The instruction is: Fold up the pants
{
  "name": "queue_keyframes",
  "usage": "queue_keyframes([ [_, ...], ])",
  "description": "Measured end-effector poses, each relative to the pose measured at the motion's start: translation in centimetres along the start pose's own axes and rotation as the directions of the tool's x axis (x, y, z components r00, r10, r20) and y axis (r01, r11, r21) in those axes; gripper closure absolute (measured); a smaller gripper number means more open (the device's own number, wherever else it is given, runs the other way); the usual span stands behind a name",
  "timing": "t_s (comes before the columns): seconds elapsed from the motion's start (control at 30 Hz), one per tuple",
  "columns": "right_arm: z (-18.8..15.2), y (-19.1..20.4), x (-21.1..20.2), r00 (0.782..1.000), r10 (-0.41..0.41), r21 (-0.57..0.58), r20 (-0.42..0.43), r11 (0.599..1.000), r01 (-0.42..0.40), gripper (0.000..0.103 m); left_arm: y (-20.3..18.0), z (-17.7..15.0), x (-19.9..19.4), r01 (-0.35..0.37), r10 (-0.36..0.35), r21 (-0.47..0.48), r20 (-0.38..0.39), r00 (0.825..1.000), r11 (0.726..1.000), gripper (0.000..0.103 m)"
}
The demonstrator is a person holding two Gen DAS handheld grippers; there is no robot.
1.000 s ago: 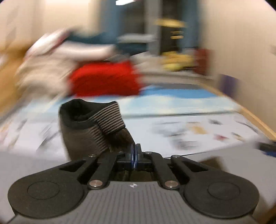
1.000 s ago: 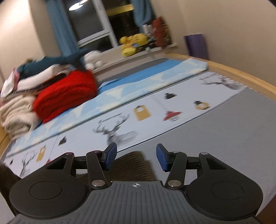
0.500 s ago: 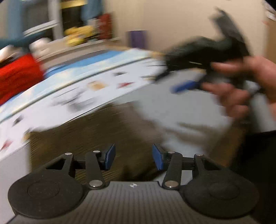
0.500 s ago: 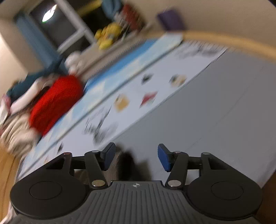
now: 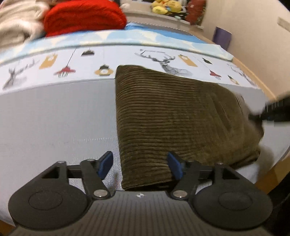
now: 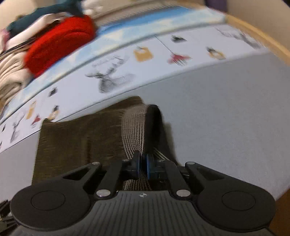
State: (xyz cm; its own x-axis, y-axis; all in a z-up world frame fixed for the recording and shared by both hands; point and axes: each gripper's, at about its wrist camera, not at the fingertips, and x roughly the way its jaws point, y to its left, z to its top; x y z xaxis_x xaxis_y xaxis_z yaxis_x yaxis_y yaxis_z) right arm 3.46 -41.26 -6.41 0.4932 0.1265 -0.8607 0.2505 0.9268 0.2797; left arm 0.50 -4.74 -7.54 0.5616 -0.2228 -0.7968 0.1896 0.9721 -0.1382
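My right fingers [image 6: 143,168] pinched the soft pants [image 5: 174,116] at, seemingly, the ribbed waistband [image 6: 134,130]; my left fingers [image 5: 140,166], just opening, straddled a limp corner.

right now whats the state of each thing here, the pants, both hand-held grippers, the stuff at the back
pants: brown corduroy, folded, lying flat on the grey sheet
striped waistband: raised, pinched by the right hand-held gripper
left hand-held gripper: open, jaws just widened, straddling the pants' near corner, pads not pressing
right hand-held gripper: shut on the waistband, just closed
red knit: folded, piled at the back
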Motion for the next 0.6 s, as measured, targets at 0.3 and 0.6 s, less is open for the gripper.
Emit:
queue_keyframes([
  [0.3,-0.2,-2.3,1.8,0.997,-0.012,0.092,-0.075,0.996,0.019,0.018,6.3,2.1,6.6,0.146,-0.200,-0.427,-0.085,0.976,0.892,0.024],
  [0.6,-0.6,-2.3,4.9,0.959,0.189,0.230,-0.211,0.963,-0.139,0.016,5.6,3.5,7.8,0.173,-0.214,-0.372,-0.071,0.974,0.912,0.058],
])
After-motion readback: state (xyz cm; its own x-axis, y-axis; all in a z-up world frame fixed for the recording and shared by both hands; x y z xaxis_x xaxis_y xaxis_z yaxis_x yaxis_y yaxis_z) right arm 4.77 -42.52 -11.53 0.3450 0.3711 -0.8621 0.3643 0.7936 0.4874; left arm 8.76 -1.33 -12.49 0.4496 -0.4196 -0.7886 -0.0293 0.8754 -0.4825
